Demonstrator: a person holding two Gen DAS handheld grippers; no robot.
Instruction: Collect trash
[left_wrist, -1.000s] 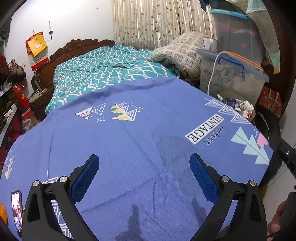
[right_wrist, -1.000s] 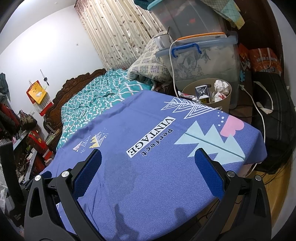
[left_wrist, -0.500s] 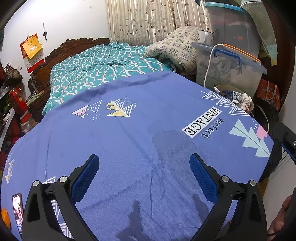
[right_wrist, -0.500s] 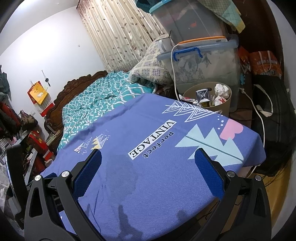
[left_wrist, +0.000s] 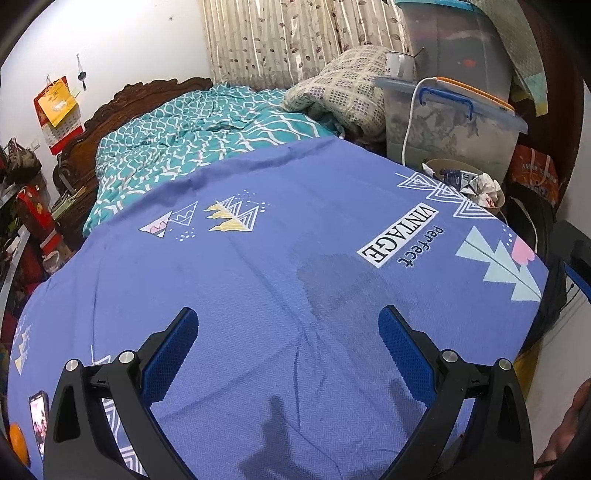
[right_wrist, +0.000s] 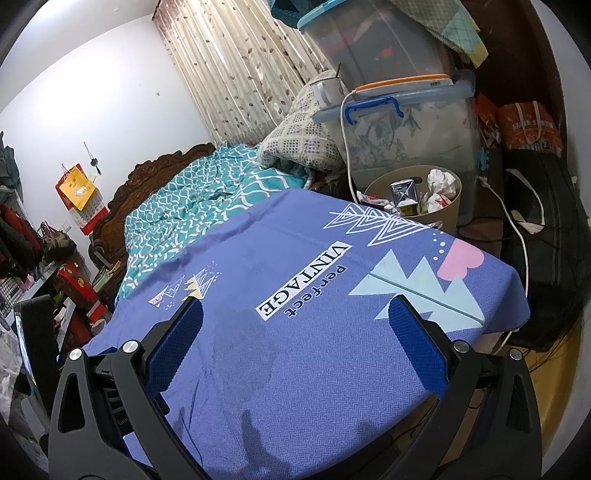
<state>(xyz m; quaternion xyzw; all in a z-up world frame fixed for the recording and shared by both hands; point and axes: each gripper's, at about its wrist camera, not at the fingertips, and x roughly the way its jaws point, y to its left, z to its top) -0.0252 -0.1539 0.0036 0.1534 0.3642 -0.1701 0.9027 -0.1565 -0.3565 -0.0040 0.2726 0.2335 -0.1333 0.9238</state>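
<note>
both claws wide over the blue cloth

left gripper (left_wrist: 288, 328) hangs spread and empty above the tablecloth (left_wrist: 258, 266); right gripper (right_wrist: 295, 321) likewise. trash sits in the bin (right_wrist: 448, 212) just past the table's far corner.

The left tool (left_wrist: 288, 328) hangs over the bench (left_wrist: 258, 280), its blue-padded fingers (left_wrist: 173, 347) spread wide with nothing between them, above a blue cloth printed "VINTAGE perfect" that bears a darker damp-looking patch (left_wrist: 340, 284). Past the bench's far right corner stands a tan bin (left_wrist: 499, 201) holding crumpled paper and a small carton, just in front of a clear storage box (left_wrist: 454, 129). A phone (left_wrist: 38, 417) lies at the near left edge, an orange object (left_wrist: 17, 443) beside it.
</note>
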